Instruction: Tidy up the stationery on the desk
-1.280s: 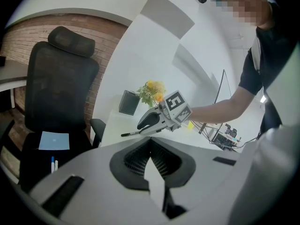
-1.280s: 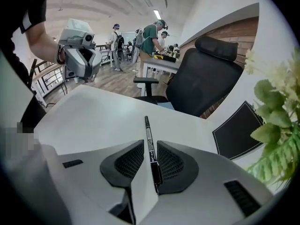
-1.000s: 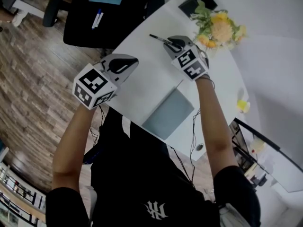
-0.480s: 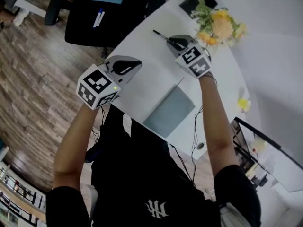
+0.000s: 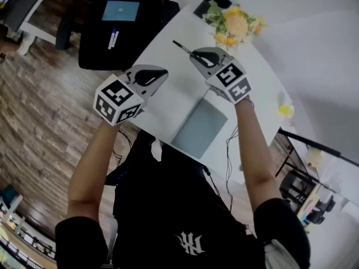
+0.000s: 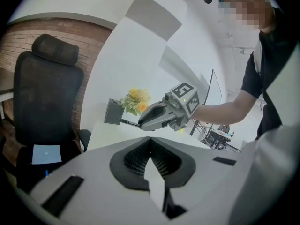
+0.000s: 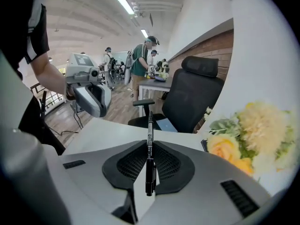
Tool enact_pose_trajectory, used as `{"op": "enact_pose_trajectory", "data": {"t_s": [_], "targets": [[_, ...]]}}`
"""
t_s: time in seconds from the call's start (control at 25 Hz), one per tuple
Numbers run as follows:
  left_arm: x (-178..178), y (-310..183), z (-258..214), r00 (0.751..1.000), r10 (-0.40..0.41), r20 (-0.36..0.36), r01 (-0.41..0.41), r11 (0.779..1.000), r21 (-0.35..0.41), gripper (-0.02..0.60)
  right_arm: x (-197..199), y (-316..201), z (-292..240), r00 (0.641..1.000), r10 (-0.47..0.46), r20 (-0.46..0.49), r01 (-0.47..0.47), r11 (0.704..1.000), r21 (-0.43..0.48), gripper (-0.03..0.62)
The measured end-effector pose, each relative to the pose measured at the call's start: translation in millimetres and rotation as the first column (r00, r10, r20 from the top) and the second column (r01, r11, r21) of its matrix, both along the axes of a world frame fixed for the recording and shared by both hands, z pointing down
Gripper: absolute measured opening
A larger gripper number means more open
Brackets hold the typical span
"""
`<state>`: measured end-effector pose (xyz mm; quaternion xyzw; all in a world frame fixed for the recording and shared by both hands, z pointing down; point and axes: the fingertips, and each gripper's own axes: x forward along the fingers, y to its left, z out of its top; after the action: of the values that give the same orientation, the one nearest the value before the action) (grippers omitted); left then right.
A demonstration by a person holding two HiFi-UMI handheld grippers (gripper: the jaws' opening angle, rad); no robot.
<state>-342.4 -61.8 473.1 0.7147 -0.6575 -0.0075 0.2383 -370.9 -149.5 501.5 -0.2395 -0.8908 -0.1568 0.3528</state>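
The right tongs [image 7: 149, 143] were clamped on a black pen [image 7: 149, 135], which pointed forward from between the pads, above the far part of the white bench [image 5: 168, 91]. The left tongs [image 6: 151, 142] were pressed together with nothing between them, near the left edge of the bench.

The step in hand was, I think, to carry the pen to its place. To do it well, the grip should be firm and the wrist steady. The pen is thin and was held towards its back end, so it could swing or slip if its tip knocked something.

The flowers [image 5: 233, 24] were just beside the right tongs, and a grey notebook [image 5: 200, 126] lay near the front edge, so the path should avoid both. The open room was the bare middle of the bench, between the two tongs. Beyond the far edge stood a black chair [image 5: 95, 43], so the pen should not be released close to that edge.
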Motion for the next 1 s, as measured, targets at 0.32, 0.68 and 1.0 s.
{"op": "enact_pose_trajectory", "data": {"t_s": [0.32, 0.68, 1.0], "targets": [[40, -22, -38, 0.994, 0.099, 0.037, -0.100, 0.995, 0.031, 0.003, 64, -1, -69, 0.982, 0.156, 0.104, -0.141, 0.981, -0.134, 0.066], [89, -79, -58, 0.955, 0.283, 0.083, -0.287, 0.957, 0.039, 0.003, 155, -68, -128, 0.856, 0.461, 0.234, -0.386, 0.871, -0.302, 0.064], [135, -109, -21, 0.893, 0.448, 0.046, -0.447, 0.894, -0.036, 0.003, 267, -127, -119, 0.651, 0.732, 0.202, -0.636, 0.671, -0.380, 0.064]]}}
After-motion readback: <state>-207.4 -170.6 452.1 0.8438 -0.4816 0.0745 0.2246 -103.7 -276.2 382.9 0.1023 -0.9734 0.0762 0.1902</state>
